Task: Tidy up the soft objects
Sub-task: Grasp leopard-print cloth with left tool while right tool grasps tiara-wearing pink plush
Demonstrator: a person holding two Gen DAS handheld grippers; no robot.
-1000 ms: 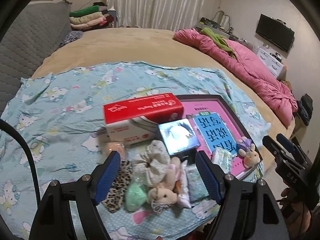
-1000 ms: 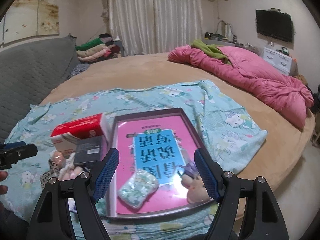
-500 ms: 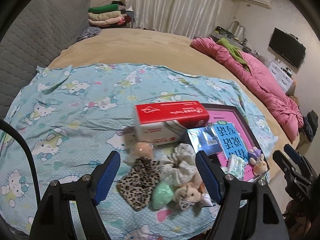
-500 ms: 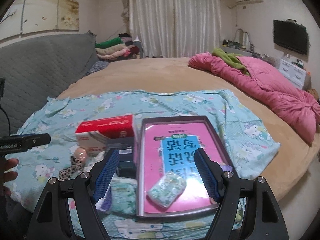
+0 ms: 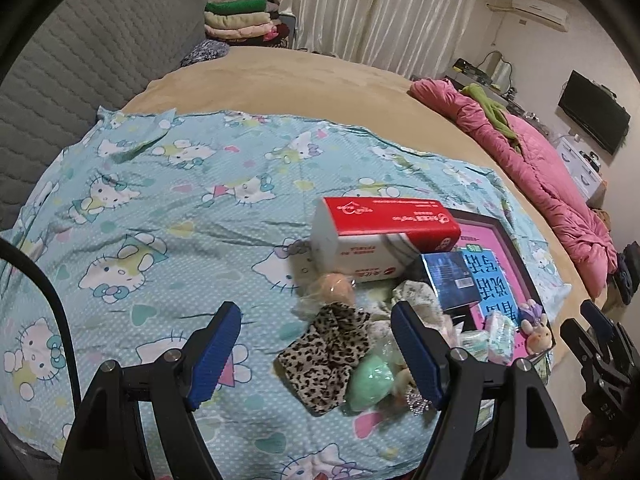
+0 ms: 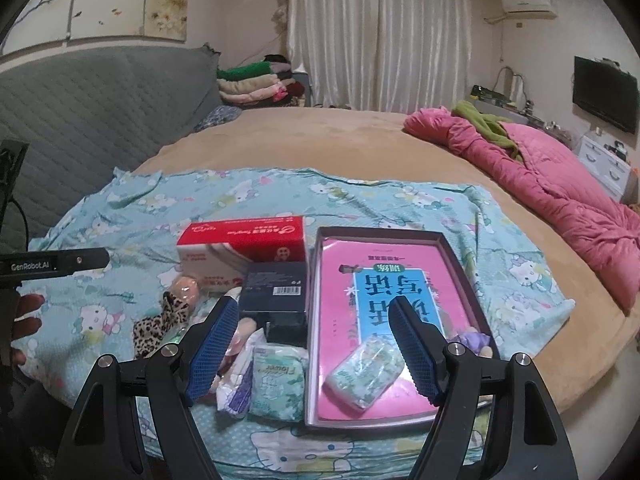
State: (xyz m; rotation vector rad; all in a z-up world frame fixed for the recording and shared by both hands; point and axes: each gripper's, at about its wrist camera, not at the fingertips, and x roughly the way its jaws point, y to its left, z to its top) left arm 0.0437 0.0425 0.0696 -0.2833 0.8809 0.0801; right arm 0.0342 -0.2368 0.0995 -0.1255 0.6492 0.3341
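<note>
Both grippers, left (image 5: 316, 354) and right (image 6: 310, 346), hang released and empty over the bed's sheet (image 5: 168, 200), scrunchie (image 5: 326, 350) between left fingers

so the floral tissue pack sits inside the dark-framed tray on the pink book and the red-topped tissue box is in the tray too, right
Not quite: the red-topped tissue box sits on the cartoon-cat sheet beside the dark-framed tray, not in it. The right wrist view shows the floral tissue pack inside, on the pink book.
</note>
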